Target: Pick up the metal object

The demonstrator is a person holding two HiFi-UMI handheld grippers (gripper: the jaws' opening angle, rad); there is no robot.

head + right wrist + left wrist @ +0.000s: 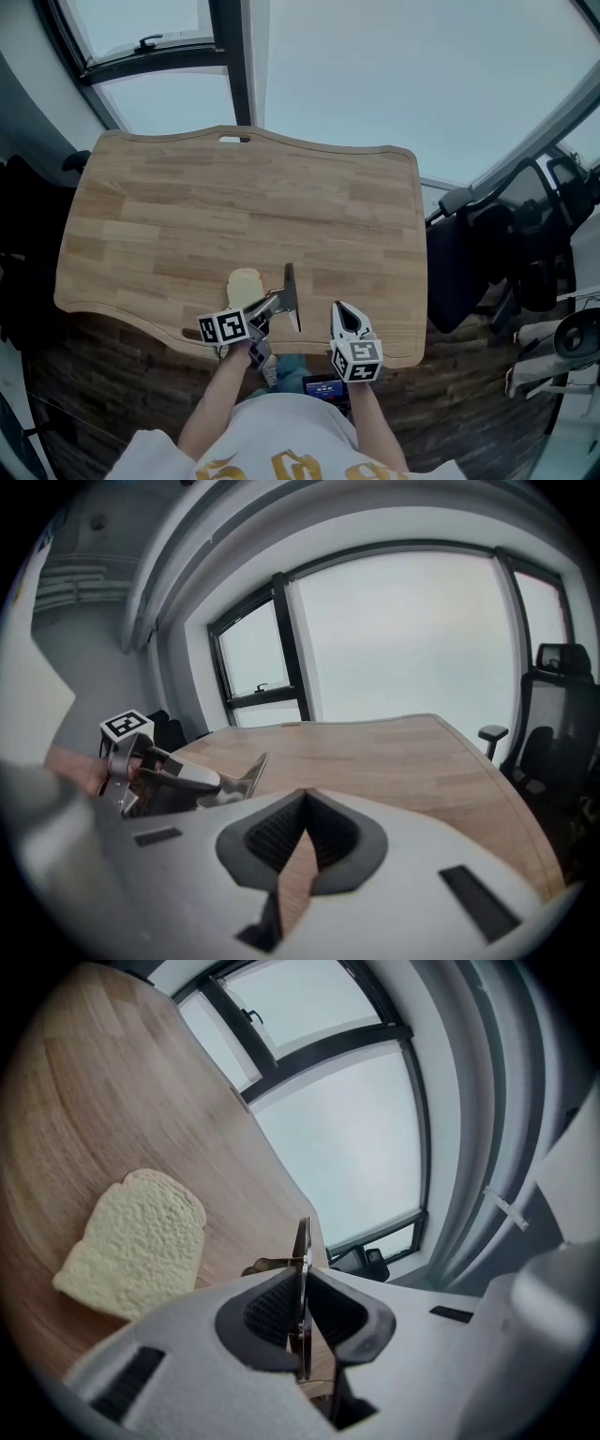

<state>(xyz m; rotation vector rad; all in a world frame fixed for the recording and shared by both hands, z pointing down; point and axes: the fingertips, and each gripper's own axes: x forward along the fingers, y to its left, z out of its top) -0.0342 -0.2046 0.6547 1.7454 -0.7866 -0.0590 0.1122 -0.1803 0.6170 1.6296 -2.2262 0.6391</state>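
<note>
The metal object [292, 295] is a thin flat blade, and my left gripper [278, 303] is shut on it above the table's near edge. In the left gripper view the blade [303, 1241] stands edge-on, clamped between the dark pads [272, 1312]. A slice of white bread [245, 285] lies on the wooden table [244, 197] just left of the blade and shows again [136, 1241] in the left gripper view. My right gripper [344, 312] hovers to the right with its tips together and nothing in them. It looks across at the left gripper [178, 780] and the blade [246, 774].
A black office chair [525, 253] stands off the table's right side, seen also [553, 714] from the right gripper. Dark furniture [19, 234] sits at the left. A small lit device [324, 386] is below the near edge. Windows lie beyond the far edge.
</note>
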